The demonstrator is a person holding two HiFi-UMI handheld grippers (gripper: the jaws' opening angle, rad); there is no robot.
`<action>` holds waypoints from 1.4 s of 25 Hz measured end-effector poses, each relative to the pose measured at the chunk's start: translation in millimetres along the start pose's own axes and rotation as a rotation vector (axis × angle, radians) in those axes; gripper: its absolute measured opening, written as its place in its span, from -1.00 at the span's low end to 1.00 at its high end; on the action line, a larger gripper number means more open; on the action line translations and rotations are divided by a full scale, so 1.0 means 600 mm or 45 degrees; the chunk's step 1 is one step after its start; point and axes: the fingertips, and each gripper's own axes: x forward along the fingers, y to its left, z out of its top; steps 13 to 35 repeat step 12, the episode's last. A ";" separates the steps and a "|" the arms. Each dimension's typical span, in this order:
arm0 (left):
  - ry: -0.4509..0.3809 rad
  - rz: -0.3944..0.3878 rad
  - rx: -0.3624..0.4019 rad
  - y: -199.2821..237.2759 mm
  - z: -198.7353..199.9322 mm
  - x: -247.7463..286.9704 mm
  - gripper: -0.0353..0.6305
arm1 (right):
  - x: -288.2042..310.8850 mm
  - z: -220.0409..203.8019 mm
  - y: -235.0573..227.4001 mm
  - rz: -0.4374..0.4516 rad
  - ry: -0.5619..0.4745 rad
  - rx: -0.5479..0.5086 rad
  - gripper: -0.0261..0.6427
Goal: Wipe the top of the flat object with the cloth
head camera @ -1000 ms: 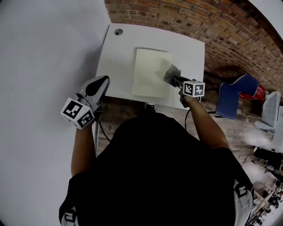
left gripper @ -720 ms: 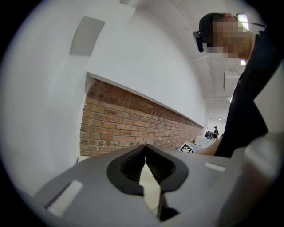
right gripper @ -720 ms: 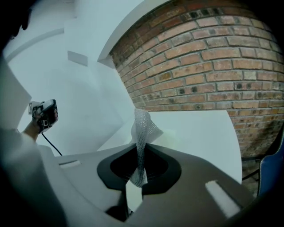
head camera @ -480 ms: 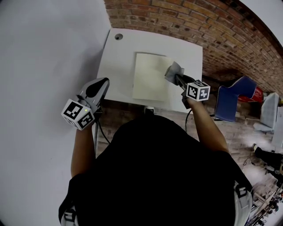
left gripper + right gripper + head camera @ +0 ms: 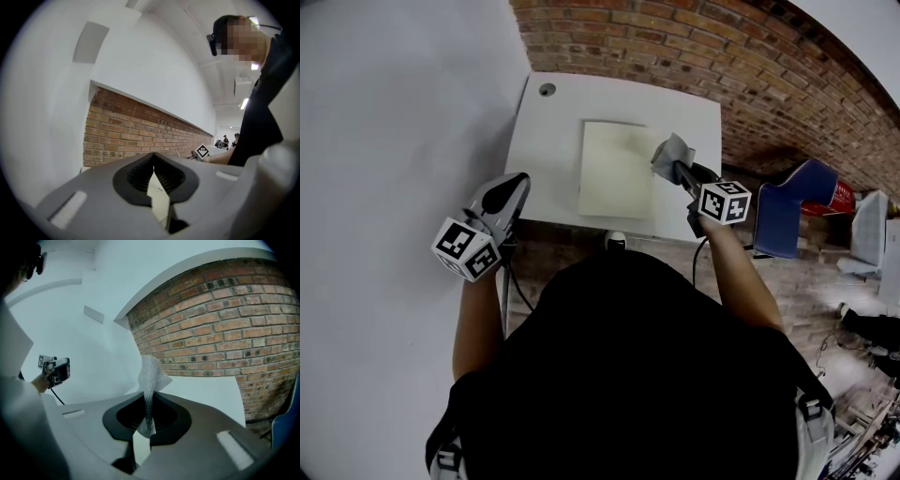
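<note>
We held a two-jaw gripper in each hand over a white table (image 5: pixel 551 141) pushed into a corner, with a white wall (image 5: pixel 394 112) along its left edge and a brick wall (image 5: pixel 675 42) along its far edge. A pale flat sheet (image 5: pixel 615 171) lay near the middle of the table, bare tabletop showing on every side of it. The right gripper (image 5: pixel 680 171) had its jaws clamped on a grey mesh cloth (image 5: pixel 672 152), which stood up from the jaws over the sheet's right edge; we could not tell whether it touched the sheet. The left gripper (image 5: pixel 514 184) hung off the table's near left corner beside the white wall, jaws pressed together on nothing. A blue chair (image 5: pixel 787 214) stood to the right, apart from the table.
</note>
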 end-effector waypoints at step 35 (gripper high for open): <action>0.000 -0.027 0.016 -0.023 0.008 -0.017 -0.89 | -0.059 0.023 0.027 -0.022 -0.100 -0.006 -0.88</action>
